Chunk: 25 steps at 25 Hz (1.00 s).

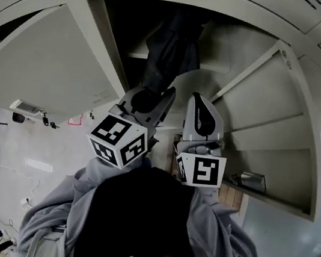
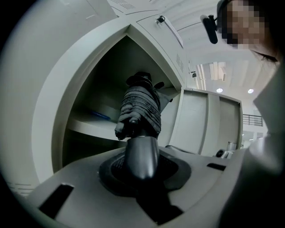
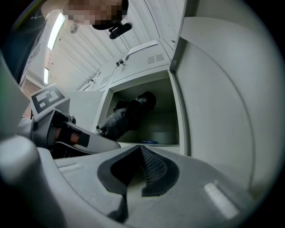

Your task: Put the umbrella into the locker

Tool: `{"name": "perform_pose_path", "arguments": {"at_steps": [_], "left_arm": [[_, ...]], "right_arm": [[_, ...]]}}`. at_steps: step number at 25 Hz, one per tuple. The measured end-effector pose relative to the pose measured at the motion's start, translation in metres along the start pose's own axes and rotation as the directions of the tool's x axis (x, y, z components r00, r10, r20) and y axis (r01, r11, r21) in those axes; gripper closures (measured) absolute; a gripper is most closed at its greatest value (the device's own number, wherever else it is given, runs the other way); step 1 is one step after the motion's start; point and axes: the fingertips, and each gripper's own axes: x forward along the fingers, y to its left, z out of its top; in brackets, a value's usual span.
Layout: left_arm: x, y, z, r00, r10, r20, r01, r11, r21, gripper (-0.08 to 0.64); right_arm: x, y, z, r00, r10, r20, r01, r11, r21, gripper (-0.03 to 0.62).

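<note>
Black umbrella handle clamped: left gripper view.

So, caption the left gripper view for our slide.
Left gripper holds a folded dark umbrella, pointing it into the open locker.

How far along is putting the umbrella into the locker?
Done: the locker stands open. In hand: the left gripper is shut on the umbrella by its handle, far end inside the compartment. Left to do: set it down inside and release. The right gripper holds nothing.
</note>
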Motion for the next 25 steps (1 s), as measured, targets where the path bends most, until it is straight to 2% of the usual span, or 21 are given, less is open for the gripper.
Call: {"name": "perform_pose_path", "arguments": {"at_steps": [10,18,25], "left_arm": [[0.022,0.004,0.015,0.998,-0.066,-0.024,0.066,0.998,-0.001,0.480],[0.037,-0.004,0.020,0.998,-0.058,-0.027,0.057,0.997,-0.056,0.479],[0.045,-0.005,0.019,0.998,-0.039,-0.042,0.033,0.990,-0.138,0.477]], "right_arm": [[0.017,-0.013,0.007,0.996,-0.085,0.009,0.085,0.996,-0.029,0.589],[0.020,-0.017,0.019,0.998,-0.049,0.030,0.050,0.998,-0.029,0.589],[0.020,-0.021,0.026,0.998,-0.020,0.053,0.021,0.999,-0.031,0.589]]}}
